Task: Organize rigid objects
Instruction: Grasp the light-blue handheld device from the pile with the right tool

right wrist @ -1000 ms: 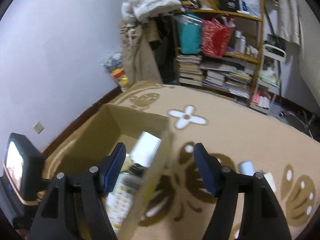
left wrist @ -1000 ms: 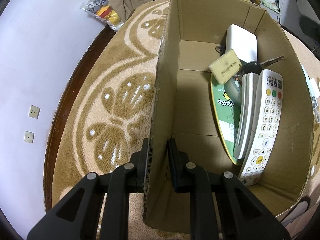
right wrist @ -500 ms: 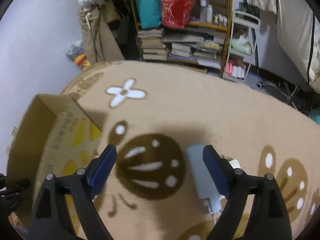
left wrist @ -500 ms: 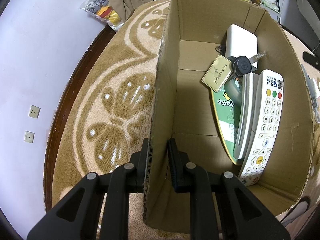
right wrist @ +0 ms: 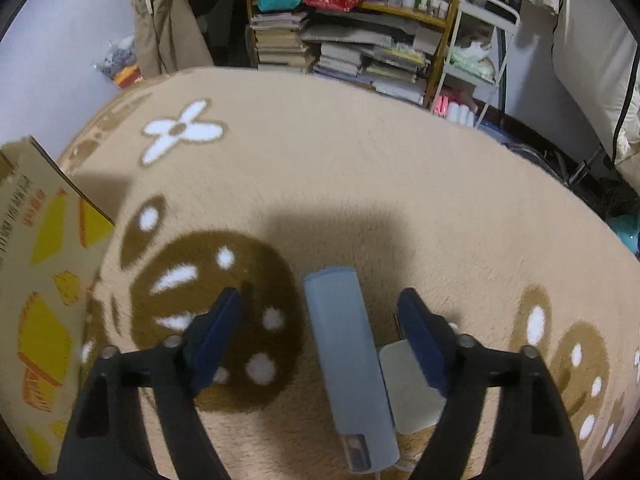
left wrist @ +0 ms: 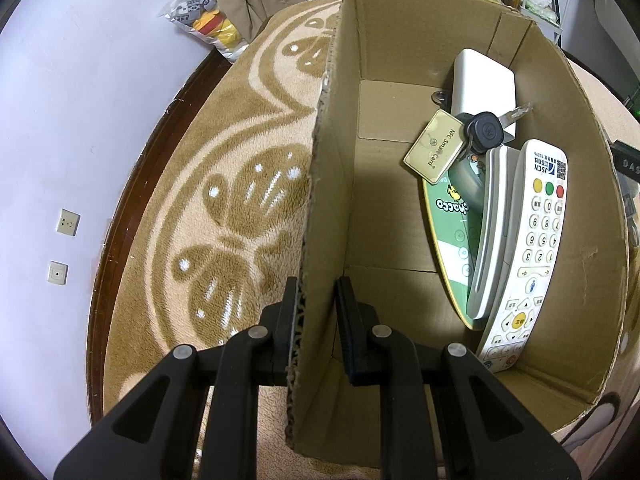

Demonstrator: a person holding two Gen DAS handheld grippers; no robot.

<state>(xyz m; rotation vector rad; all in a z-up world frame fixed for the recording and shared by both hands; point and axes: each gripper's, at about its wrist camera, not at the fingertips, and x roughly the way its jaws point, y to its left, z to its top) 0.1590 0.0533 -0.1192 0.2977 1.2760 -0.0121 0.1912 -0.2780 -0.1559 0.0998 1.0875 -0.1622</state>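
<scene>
Down on the rug [right wrist: 360,152] lies a long blue-grey case [right wrist: 344,356], and the right claw [right wrist: 320,312] hangs over it with its two blue fingers [right wrist: 216,332] spread wide, one on each side. The fingers do not touch the case and hold nothing. A small pale flat thing [right wrist: 408,392] lies just beside the case on its right, partly under the right finger.

At the left edge of that view stands the cardboard box [right wrist: 44,280], with yellow shapes printed on its outer side.

The left claw [left wrist: 316,312] straddles the box [left wrist: 336,184] at its near left wall. One finger is outside and one is inside. The outer finger is pressed on the wall and the inner finger stands a little off it.

Inside the box, along the right side, rests a white remote [left wrist: 528,256] with number buttons. Next to it on the left is another white thing on its edge [left wrist: 486,236], and under them a green flat card [left wrist: 452,224]. At the far end lies a white block [left wrist: 480,88]. A black key [left wrist: 484,130] with a tan tag [left wrist: 434,152] rests on top of these things.

Beyond the rug on the far side, a shelf [right wrist: 360,44] holds piles of books.
</scene>
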